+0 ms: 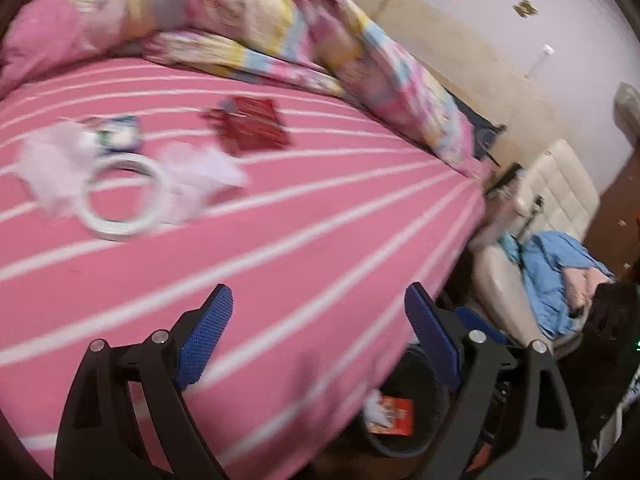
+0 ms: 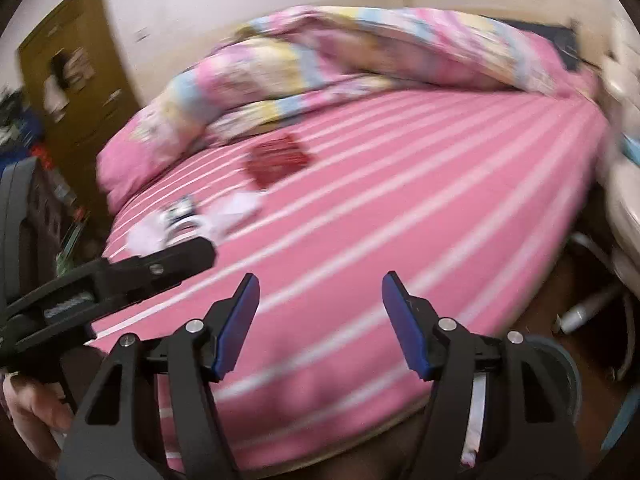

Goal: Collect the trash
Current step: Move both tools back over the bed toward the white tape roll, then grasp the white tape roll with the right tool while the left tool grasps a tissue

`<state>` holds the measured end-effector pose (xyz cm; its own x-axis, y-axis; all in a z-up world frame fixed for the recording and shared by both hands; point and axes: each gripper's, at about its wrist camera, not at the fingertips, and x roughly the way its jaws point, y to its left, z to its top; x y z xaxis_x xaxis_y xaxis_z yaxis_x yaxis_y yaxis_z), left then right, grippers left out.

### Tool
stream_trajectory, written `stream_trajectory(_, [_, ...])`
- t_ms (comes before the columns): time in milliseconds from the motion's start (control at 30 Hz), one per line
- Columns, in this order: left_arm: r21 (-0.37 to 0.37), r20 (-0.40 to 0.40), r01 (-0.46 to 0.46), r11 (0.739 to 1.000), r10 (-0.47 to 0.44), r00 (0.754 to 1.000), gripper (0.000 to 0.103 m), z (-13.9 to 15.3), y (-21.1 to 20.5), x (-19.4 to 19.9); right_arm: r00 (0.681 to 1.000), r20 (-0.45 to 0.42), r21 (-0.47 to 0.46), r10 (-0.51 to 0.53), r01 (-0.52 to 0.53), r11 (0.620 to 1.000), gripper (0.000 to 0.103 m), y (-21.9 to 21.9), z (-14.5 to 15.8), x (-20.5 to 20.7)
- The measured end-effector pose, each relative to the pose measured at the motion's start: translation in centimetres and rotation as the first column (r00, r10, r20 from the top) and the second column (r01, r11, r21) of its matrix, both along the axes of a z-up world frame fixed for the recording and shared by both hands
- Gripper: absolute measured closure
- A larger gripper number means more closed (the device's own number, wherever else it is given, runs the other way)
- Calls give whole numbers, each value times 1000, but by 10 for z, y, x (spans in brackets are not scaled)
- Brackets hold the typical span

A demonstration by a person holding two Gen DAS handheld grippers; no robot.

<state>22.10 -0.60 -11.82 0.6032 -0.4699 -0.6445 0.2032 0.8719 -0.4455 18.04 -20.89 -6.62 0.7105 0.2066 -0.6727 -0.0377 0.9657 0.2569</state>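
- Left gripper point(image 1: 318, 334): lower centre of the left wrist view, jaws standing wide, nothing between the blue pads, above the pink striped bed sheet point(image 1: 304, 216).
- Right gripper point(image 2: 318, 322): lower centre of the right wrist view, jaws moderately apart, nothing held, also above the sheet.
- In the right wrist view the left gripper's black body enters from the left edge; a hand point(image 2: 34, 412) grips it at lower left.
- Trash on the bed, left wrist view, left of centre: a white tape ring point(image 1: 122, 196) lying flat, crumpled white tissues point(image 1: 200, 172) touching it on both sides, a small blue-and-white wrapper point(image 1: 120, 134) just behind, a red wrapper point(image 1: 248, 126) a little further right and apart.
- Black bin point(image 1: 400, 412): bottom of the left wrist view, beside the bed edge, holding an orange-red packet point(image 1: 394, 416) and a white scrap.
- Rolled patterned quilt point(image 1: 240, 16) lies across the upper part of the bed.
- Cream chair point(image 1: 560, 188) at right carries blue clothing point(image 1: 548, 272).
- Both views blurred; finer detail cannot be told.
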Motion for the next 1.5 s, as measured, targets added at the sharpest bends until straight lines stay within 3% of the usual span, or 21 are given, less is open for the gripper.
stream_trajectory(167, [9, -10, -145, 989, 146, 989, 18, -2, 66, 9, 992, 8, -14, 127, -127, 992, 40, 67, 3, 22])
stream_trajectory(400, [8, -26, -305, 952, 305, 952, 18, 0, 153, 25, 948, 54, -92, 314, -309, 947, 42, 141, -3, 59])
stream_trajectory(600, [16, -115, -366, 930, 366, 924, 18, -22, 188, 41, 937, -8, -47, 348, -348, 936, 46, 177, -17, 92])
stream_trajectory(867, [-17, -188, -418, 908, 407, 894, 18, -45, 216, 65, 888, -39, -68, 458, -460, 886, 62, 216, -39, 125])
stream_trajectory(1000, [-65, -228, -433, 899, 409, 884, 18, -52, 225, 77, 863, -85, -79, 497, -503, 860, 63, 234, -54, 139])
stream_trajectory(1267, [-101, -258, -458, 883, 421, 870, 18, -60, 229, 90, 848, -127, -83, 515, -527, 846, 63, 252, -73, 157])
stream_trajectory(1500, [-13, -213, -431, 902, 419, 883, 18, -60, 217, 98, 839, -168, -110, 517, -537, 836, 63, 263, -85, 165])
